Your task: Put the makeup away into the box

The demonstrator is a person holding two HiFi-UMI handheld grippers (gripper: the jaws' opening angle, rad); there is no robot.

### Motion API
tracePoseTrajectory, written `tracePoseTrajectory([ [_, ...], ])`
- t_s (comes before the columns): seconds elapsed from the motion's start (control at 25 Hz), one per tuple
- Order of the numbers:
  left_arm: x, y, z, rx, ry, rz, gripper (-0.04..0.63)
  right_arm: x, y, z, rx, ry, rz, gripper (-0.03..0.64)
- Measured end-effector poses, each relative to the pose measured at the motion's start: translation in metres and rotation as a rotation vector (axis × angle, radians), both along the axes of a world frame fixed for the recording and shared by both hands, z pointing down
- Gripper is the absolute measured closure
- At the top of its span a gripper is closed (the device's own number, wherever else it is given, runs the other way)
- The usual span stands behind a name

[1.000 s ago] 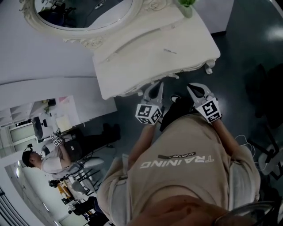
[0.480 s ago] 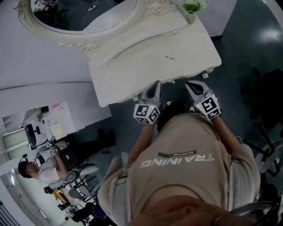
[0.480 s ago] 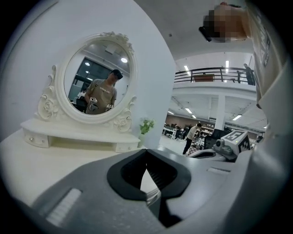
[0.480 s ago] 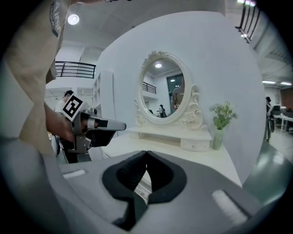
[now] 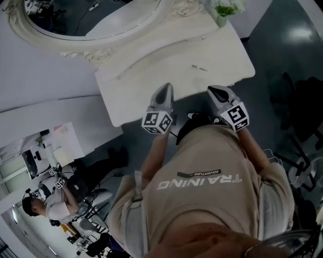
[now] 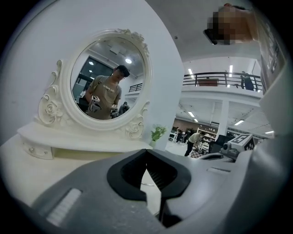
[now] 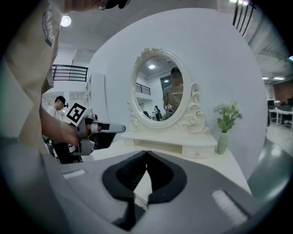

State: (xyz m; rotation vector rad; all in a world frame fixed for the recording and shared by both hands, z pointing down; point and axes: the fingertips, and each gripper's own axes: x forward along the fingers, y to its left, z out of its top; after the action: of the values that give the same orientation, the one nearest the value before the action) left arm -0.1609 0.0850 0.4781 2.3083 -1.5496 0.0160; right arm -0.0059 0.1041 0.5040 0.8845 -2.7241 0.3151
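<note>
So makeup-wise, the only thing I can spot is one thin little stick (image 5: 199, 67) lying on the white vanity surface (image 5: 151, 70), over toward the right side and well short of the vase (image 5: 222, 12) with greenery in the back corner. It's too small for me to say what it actually is. The box isn't anywhere I can see, not on top and not in either claw's view, so no clue where the stuff is meant to end up. The left claw (image 5: 165, 88) hangs over the front edge of the surface and the right claw (image 5: 213, 90) sits off to its side at the same edge. The stick is out beyond both of them, nearer the right one, and neither is touching it. Both claws are pinched fully together with nothing caught in them. Behind it all is the big oval mirror (image 5: 101, 15) in its fancy carved frame. My read: this hasn't really started. Nothing is picked up and nothing is stowed, and the whole grab-and-put-away part is still to do, plus finding that box.
</note>
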Motion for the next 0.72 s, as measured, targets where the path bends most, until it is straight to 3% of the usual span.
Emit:
tracePoseTrajectory([
  [0.24,-0.01,-0.01,0.021,0.002,0.026,0.042,0.592,0.012,-0.005,0.013,-0.01,0.11,0.044,0.614],
  [0.52,-0.031,-0.014,0.028,0.028,0.024,-0.028,0.592,0.03,-0.06,0.013,-0.002,0.065,0.222,0.614],
  [0.72,-0.05,0.009,0.038,-0.023,-0.044,-0.098,0.592,0.001,-0.1,0.018,0.067,0.152,0.102,0.614],
])
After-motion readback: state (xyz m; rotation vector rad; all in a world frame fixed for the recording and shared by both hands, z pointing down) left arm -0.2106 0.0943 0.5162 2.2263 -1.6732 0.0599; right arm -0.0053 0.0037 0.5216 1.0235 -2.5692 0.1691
